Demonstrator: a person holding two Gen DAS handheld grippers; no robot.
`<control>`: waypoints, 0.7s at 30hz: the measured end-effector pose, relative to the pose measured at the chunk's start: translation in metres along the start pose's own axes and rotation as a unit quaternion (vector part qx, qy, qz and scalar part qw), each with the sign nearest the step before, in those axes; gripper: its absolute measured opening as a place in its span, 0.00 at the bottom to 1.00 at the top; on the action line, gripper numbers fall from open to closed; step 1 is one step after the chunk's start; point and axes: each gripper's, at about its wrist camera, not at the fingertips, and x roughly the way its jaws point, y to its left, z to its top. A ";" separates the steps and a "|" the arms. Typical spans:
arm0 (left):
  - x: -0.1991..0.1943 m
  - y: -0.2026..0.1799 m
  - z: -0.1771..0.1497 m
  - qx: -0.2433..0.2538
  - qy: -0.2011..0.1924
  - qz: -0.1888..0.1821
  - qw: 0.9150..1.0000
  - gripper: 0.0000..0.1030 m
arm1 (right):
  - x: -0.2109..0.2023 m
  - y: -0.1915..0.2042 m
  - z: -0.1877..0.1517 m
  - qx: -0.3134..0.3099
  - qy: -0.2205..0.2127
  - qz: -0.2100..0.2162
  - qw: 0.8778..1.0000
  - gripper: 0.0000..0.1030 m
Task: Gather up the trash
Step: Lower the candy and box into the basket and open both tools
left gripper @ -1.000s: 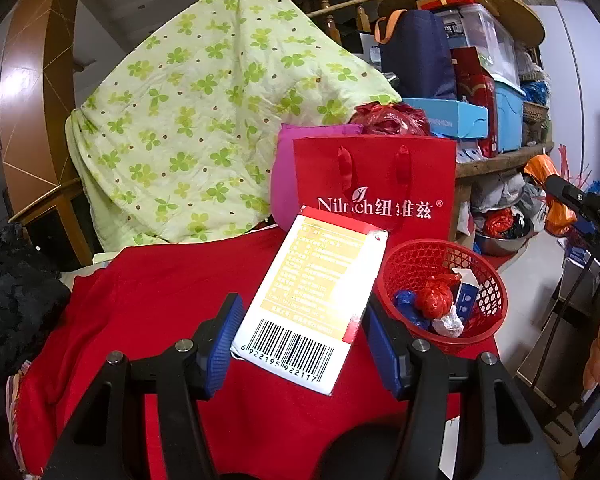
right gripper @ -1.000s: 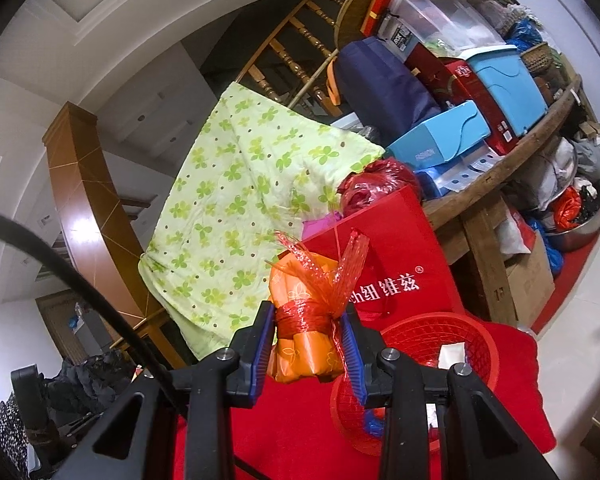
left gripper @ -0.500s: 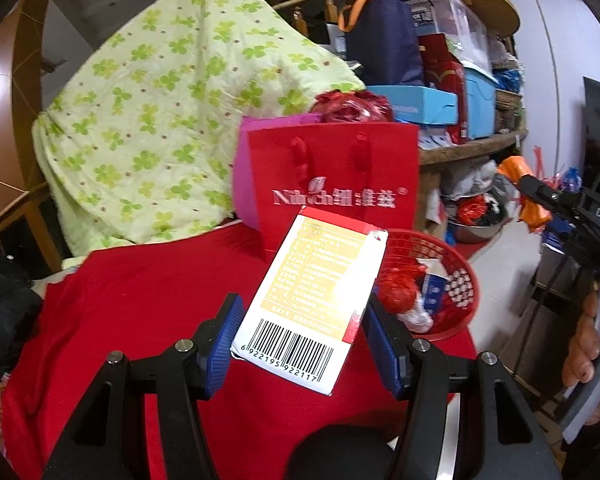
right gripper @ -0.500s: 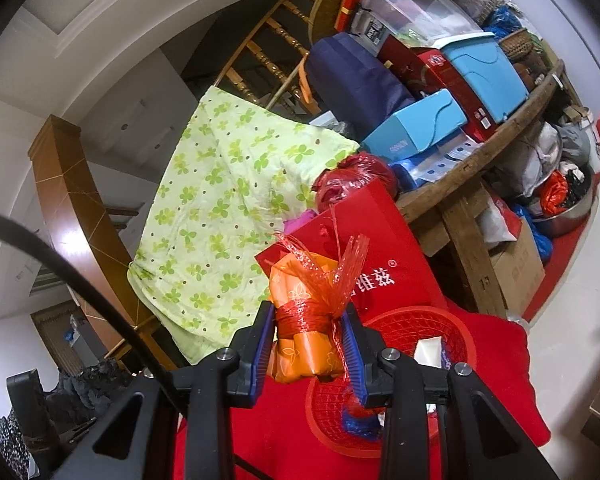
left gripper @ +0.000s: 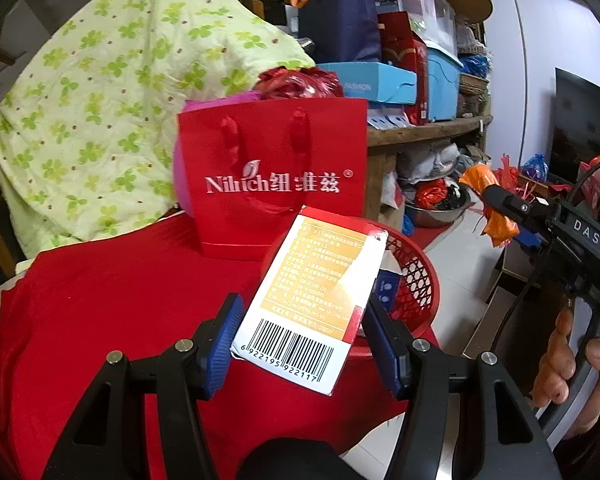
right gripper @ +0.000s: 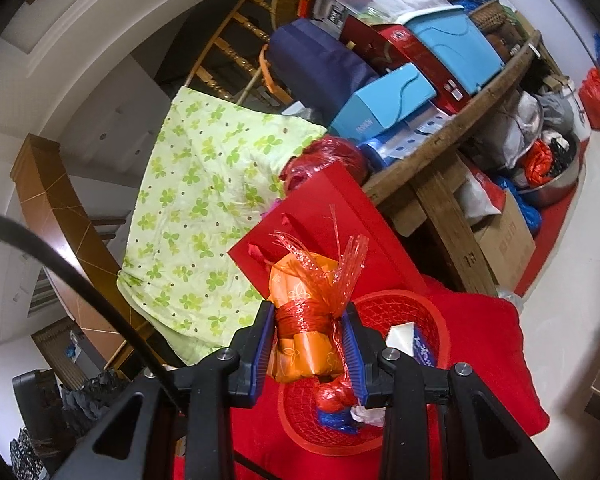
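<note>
My left gripper (left gripper: 300, 340) is shut on a white and orange carton with a barcode (left gripper: 312, 300), held over the near rim of a red mesh basket (left gripper: 416, 280) on the red cloth. My right gripper (right gripper: 310, 344) is shut on an orange wrapper tied with red plastic strip (right gripper: 308, 320), held above the same basket (right gripper: 432, 320), which holds several bits of trash. The right gripper with its wrapper also shows at the right of the left wrist view (left gripper: 496, 208).
A red paper gift bag (left gripper: 272, 176) stands behind the basket. A green clover quilt (left gripper: 112, 92) hangs at the left. A wooden shelf (right gripper: 440, 148) piled with boxes and bags is at the back right. White floor lies to the right.
The left gripper has carried the carton to the right, so it now overlaps the basket. The right gripper has moved closer over the basket with the wrapper.
</note>
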 end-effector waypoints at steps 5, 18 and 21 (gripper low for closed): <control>0.026 -0.009 0.009 -0.002 0.007 -0.021 1.000 0.60 | 0.008 -0.013 0.004 0.013 0.008 -0.005 1.000 0.35; 0.076 -0.012 0.020 -0.023 0.022 -0.060 0.998 0.60 | 0.059 -0.019 0.013 0.012 0.037 -0.005 0.999 0.35; 0.085 -0.008 0.020 -0.028 0.022 -0.069 0.997 0.60 | 0.077 -0.020 0.011 0.014 0.046 -0.007 0.999 0.35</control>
